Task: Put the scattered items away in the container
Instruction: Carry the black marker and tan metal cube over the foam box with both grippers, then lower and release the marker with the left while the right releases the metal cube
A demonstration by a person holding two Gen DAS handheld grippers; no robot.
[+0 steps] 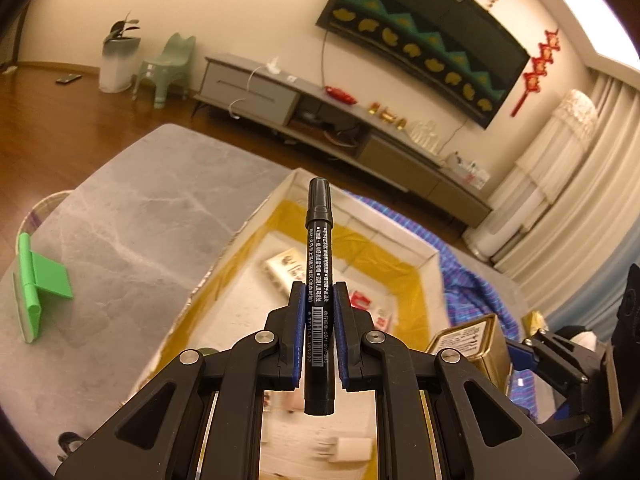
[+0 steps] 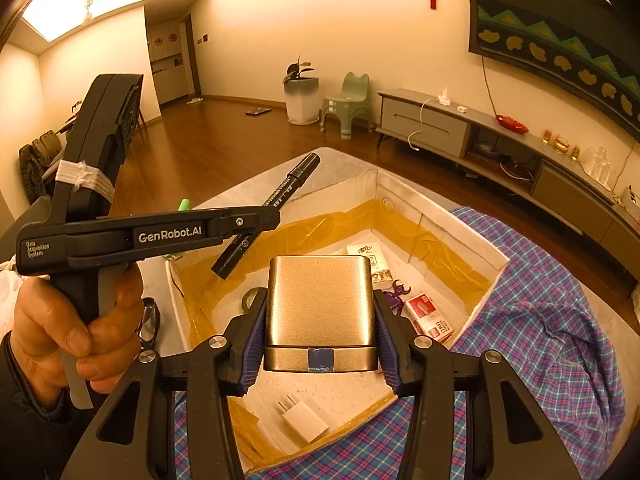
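Left claw (image 1: 319, 300) — clamped on black marker (image 1: 318, 240); right claw (image 2: 320, 332) — gripping gold tin (image 2: 320, 304), both above white box (image 2: 460, 216).

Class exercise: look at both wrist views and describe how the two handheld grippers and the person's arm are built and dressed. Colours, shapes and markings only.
Both grippers, left gripper and right gripper, are black angular linkages with silver pivot bolts and blue ribbed pads. The left one's pistol-style body has a grey handle, white lettering reading GenRobot.AI and Data Acquisition System, and white tape wound round its upright rear block. A dark sleeve covers the wrist of the left hand.
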